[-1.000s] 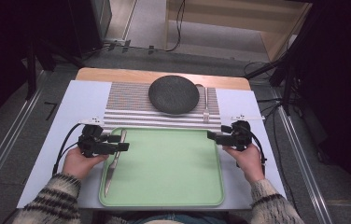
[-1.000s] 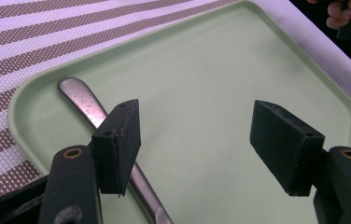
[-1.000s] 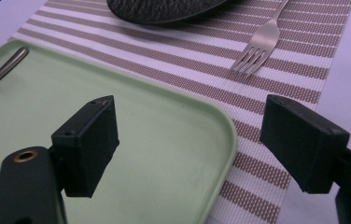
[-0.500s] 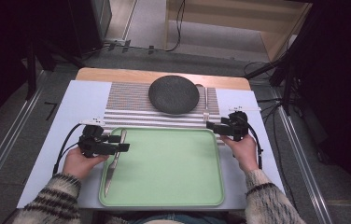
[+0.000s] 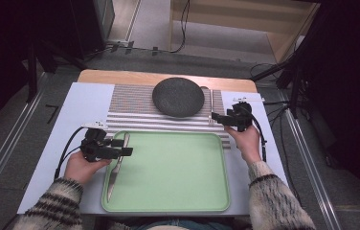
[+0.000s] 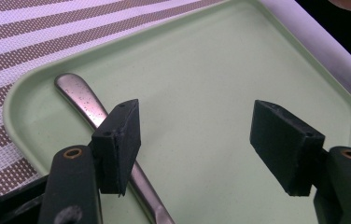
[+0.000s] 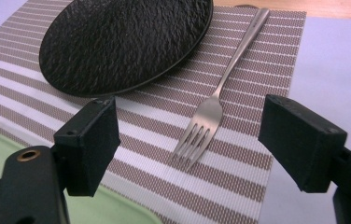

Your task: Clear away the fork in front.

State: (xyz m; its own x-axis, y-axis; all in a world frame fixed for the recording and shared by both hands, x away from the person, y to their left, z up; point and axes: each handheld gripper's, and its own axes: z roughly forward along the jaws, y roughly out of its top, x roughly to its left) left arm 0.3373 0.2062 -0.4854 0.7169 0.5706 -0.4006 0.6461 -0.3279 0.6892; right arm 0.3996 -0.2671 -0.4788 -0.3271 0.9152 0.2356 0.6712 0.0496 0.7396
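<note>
My left gripper (image 5: 126,147) hangs released above one knife (image 5: 117,166) lying in one green tray (image 5: 178,196). One black plate (image 5: 178,97) sits on one striped mat (image 5: 130,103). My right gripper (image 5: 213,118) gapes, empty, before one fork (image 7: 211,107).

Counted on the surface: one green tray (image 5: 168,201), one knife (image 5: 118,165), one fork (image 7: 211,112), one black plate (image 5: 178,97), one striped placemat (image 5: 130,103). Two hand-held tools are noted, left tool (image 5: 126,147) and right tool (image 5: 212,118).
</note>
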